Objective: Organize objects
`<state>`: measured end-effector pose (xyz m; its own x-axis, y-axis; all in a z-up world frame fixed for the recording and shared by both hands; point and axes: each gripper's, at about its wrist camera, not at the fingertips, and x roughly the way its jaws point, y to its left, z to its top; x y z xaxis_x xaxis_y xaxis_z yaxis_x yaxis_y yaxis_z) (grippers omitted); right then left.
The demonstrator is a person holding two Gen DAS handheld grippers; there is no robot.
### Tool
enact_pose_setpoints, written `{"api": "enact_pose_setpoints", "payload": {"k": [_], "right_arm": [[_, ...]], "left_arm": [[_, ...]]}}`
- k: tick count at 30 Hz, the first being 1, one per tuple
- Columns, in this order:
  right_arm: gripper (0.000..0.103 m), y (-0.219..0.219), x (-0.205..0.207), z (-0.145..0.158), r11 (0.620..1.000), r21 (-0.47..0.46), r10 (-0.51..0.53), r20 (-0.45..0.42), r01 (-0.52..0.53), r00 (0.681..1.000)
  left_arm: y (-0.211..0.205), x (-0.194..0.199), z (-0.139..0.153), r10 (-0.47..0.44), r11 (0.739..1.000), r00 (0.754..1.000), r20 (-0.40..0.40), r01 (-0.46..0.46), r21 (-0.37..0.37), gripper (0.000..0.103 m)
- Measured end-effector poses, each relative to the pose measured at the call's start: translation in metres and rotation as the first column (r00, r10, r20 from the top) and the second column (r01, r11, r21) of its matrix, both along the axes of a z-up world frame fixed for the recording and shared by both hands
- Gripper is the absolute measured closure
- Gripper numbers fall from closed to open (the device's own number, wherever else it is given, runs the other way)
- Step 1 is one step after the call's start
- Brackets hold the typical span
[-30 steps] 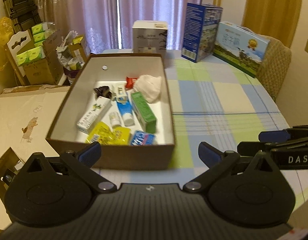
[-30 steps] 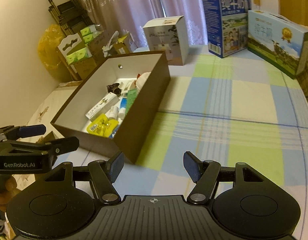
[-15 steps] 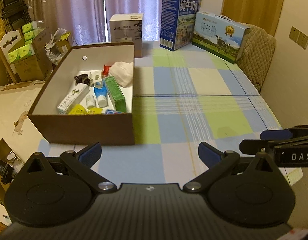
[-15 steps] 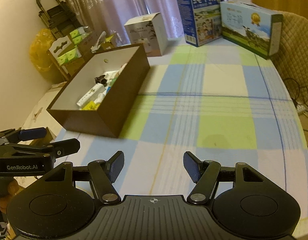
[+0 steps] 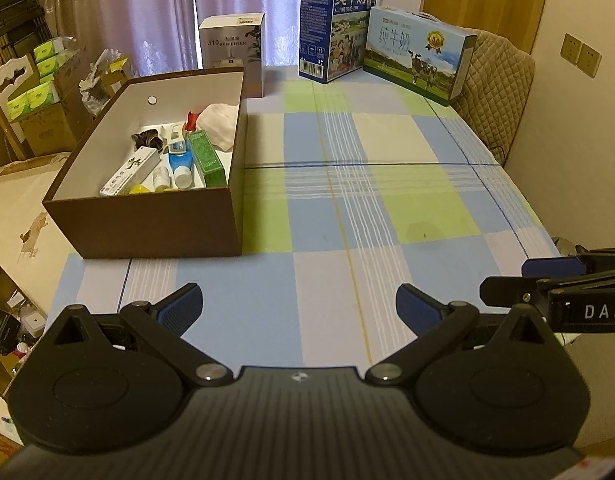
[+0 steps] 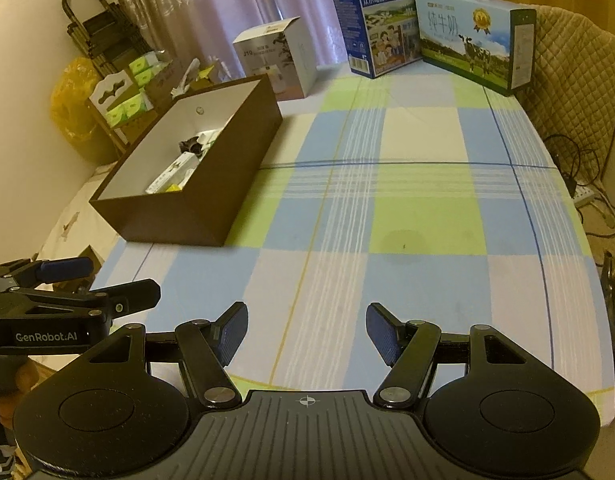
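A brown cardboard box [image 5: 155, 220] with a white inside stands on the left of the checked tablecloth [image 5: 367, 184]; it also shows in the right wrist view [image 6: 211, 184]. It holds a green carton [image 5: 206, 156], a white carton [image 5: 128, 172], a blue-and-white tube [image 5: 180, 162], a white cloth [image 5: 219, 122] and other small items. My left gripper [image 5: 298, 304] is open and empty, above the near table edge. My right gripper [image 6: 306, 330] is open and empty, also near the front edge.
A white humidifier box [image 5: 232, 52] stands behind the brown box. Two milk cartons [image 5: 337, 28] [image 5: 417, 62] stand at the far edge. A quilted chair [image 5: 495, 92] is at the right. Cluttered boxes [image 5: 39, 92] stand left of the table.
Both grippers have pulled back from the brown box toward the near edge of the table. The box now looks farther away. Both stay open and empty.
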<state>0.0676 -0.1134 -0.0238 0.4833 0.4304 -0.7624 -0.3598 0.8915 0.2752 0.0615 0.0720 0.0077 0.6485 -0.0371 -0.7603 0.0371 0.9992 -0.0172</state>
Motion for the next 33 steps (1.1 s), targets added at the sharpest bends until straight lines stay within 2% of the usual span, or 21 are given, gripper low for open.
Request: {"api": "enact_pose_setpoints", "payload": {"k": [33], "right_arm": [[0.04,0.0049,-0.004,-0.0039,1.0,0.001,-0.002,-0.006,0.002,1.0]], "left_arm": [[0.0023,-0.0061,0.0001,0.013,1.0,1.0,0.0,-0.013,0.0,0.001]]}}
